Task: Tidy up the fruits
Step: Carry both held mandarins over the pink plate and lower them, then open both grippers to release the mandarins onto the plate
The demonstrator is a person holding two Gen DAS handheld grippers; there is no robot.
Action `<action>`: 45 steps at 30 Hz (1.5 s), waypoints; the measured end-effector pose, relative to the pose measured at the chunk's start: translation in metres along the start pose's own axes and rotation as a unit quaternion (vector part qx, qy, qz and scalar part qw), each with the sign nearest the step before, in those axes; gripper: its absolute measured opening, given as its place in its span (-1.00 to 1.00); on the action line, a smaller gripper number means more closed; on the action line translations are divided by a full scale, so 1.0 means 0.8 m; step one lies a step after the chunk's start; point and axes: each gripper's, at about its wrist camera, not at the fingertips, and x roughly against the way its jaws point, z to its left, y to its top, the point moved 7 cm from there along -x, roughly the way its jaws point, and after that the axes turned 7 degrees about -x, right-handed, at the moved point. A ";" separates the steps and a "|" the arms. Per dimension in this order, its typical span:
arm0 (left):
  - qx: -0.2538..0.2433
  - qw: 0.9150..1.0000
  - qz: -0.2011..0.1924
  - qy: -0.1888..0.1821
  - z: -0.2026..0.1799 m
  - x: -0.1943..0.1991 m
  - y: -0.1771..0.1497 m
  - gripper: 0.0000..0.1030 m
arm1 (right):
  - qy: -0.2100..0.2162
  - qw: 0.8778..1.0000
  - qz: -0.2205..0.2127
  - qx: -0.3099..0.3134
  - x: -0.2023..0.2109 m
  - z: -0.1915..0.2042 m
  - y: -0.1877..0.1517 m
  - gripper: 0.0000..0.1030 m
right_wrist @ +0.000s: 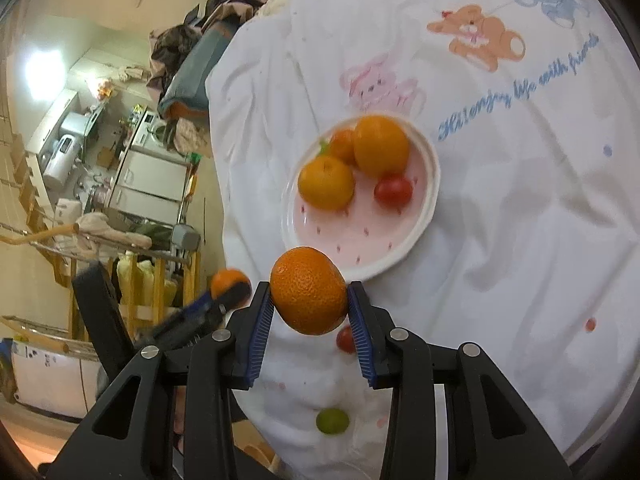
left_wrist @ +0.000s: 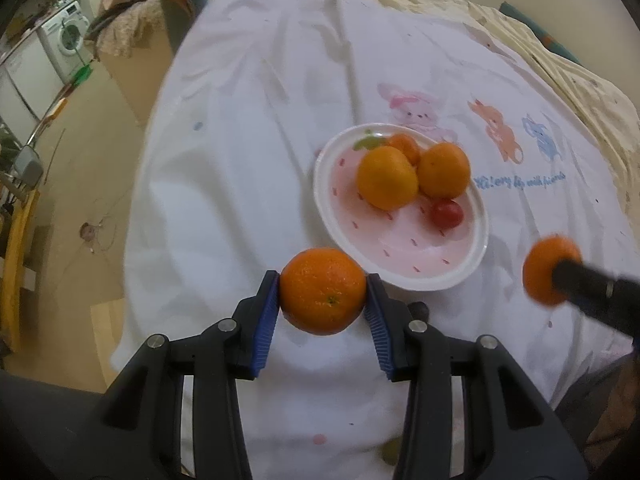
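Observation:
My left gripper (left_wrist: 323,292) is shut on an orange (left_wrist: 322,290), held just short of the near rim of the pink-and-white plate (left_wrist: 400,256). My right gripper (right_wrist: 309,300) is shut on another orange (right_wrist: 308,290), also near the plate's rim (right_wrist: 360,256). The plate holds three oranges (left_wrist: 386,178) (right_wrist: 326,182) and a red cherry tomato (left_wrist: 447,213) (right_wrist: 393,192). Each gripper and its orange shows blurred in the other's view: the right one (left_wrist: 550,276), the left one (right_wrist: 230,284). A red tomato (right_wrist: 345,339) and a small green fruit (right_wrist: 332,421) lie on the cloth below my right gripper.
A white cloth (left_wrist: 248,128) with cartoon animals and blue writing covers the table. Its left edge drops to the floor (left_wrist: 92,168). Beyond stand a washing machine (left_wrist: 66,36), cabinets (right_wrist: 148,184), a wooden rack (right_wrist: 160,280) and piled clothes (right_wrist: 192,40).

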 end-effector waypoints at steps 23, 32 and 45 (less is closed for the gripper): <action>0.005 0.999 0.038 -0.017 -0.024 -0.086 0.042 -0.26 | -0.055 0.996 0.069 -0.027 -0.090 -0.048 0.067 -0.22; 0.018 0.999 0.037 -0.035 -0.029 -0.100 0.050 -0.25 | -0.029 0.994 0.076 -0.074 -0.095 -0.064 0.065 -0.18; 0.007 0.998 0.043 -0.041 -0.037 -0.103 0.044 -0.24 | -0.016 0.993 0.069 -0.095 -0.089 -0.070 0.065 -0.06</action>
